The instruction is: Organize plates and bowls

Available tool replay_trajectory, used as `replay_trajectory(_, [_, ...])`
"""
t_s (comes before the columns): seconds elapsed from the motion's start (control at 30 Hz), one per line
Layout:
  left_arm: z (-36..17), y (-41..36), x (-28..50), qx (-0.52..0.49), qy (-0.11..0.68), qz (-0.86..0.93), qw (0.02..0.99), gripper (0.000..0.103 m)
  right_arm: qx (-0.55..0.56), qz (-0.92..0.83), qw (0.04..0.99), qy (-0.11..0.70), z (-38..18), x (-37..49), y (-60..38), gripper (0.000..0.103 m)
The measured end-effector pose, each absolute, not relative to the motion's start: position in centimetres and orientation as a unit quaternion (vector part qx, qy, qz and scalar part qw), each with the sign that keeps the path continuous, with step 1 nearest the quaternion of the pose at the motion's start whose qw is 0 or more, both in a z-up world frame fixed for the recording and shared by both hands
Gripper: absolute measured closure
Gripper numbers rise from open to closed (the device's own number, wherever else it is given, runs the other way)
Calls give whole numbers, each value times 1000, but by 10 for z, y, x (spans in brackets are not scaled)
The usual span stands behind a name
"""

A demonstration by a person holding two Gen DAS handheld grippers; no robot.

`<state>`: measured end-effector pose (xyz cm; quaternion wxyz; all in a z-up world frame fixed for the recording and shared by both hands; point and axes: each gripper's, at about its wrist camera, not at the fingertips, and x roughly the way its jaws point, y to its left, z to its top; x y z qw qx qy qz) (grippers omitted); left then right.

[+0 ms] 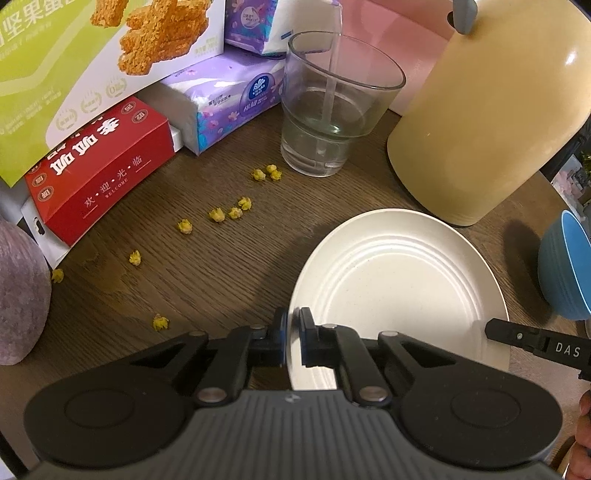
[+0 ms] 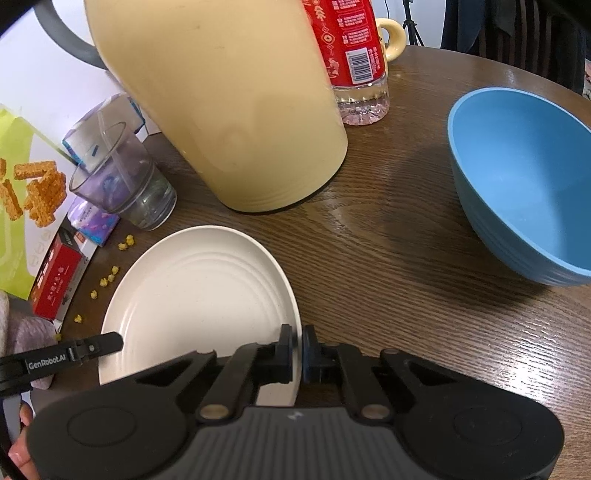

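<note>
A white ribbed plate (image 1: 399, 291) lies on the dark wood table. My left gripper (image 1: 294, 321) is shut on the plate's left rim. In the right wrist view the same white plate (image 2: 199, 295) shows, and my right gripper (image 2: 298, 338) is shut on its right rim. Each gripper's finger reaches into the other's view: the right one (image 1: 517, 338) and the left one (image 2: 92, 347). A blue bowl (image 2: 524, 184) stands empty to the right of the plate; its edge (image 1: 565, 269) shows at the far right of the left wrist view.
Behind the plate stand a cream kettle (image 1: 491, 122) and a glass of water (image 1: 332, 118). Snack and tissue boxes (image 1: 96, 173) crowd the back left. Yellow crumbs (image 1: 218, 214) dot the table. A red-labelled bottle (image 2: 354, 62) and a yellow mug (image 2: 393, 33) stand behind the kettle.
</note>
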<state>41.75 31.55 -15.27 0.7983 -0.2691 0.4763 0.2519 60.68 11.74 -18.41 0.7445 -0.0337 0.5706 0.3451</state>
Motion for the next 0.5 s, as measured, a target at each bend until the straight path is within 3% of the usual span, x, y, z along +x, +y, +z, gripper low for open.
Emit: replay_trajectory(0.5, [-146,315,416,-262,470,250,805,95,-29,344,750,564,-179,605,116,98])
